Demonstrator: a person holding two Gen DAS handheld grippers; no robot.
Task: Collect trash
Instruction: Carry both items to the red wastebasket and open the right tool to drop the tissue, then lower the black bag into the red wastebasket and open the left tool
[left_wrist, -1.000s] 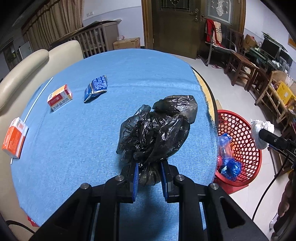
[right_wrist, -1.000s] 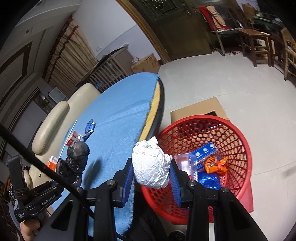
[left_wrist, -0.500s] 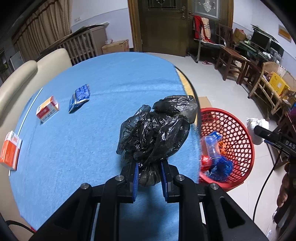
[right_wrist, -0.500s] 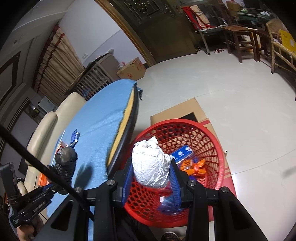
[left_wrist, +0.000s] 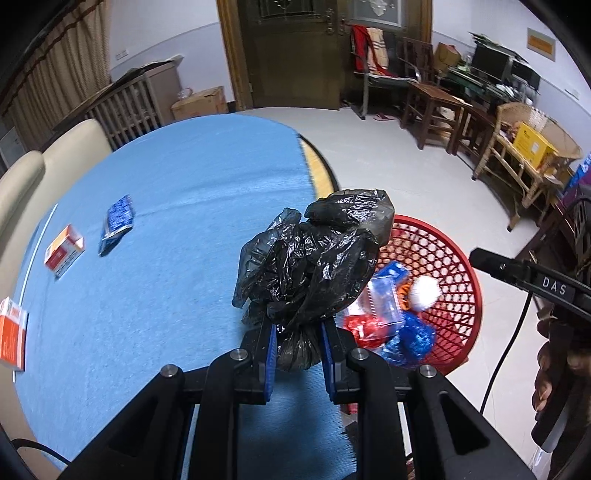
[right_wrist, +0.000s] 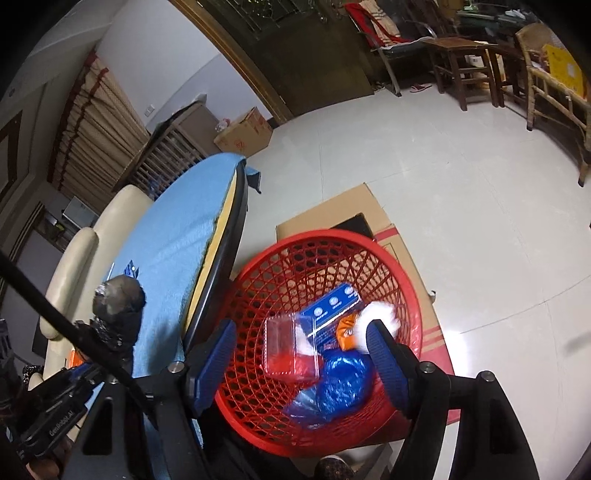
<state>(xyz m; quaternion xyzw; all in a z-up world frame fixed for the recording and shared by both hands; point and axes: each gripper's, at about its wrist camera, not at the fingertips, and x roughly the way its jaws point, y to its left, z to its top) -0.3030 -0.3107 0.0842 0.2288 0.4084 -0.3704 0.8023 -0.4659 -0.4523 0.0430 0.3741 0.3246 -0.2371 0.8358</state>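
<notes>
Left gripper (left_wrist: 295, 363) of mine is clamped narrow on the knotted neck of the one black bag (left_wrist: 314, 258), which stands upright between the pads above the blue table (left_wrist: 177, 206) edge. From that bag the single red basket (left_wrist: 469, 280) lies at about three o'clock, on the floor just past the rim, so this hand is the one to carry across. My right gripper (right_wrist: 299, 358) has just been opening; its jaws stand wide with nothing between them, over the basket, where one white wad (right_wrist: 380, 310) lies. Left on the table: three boxes and one blue packet (left_wrist: 118, 221).
</notes>
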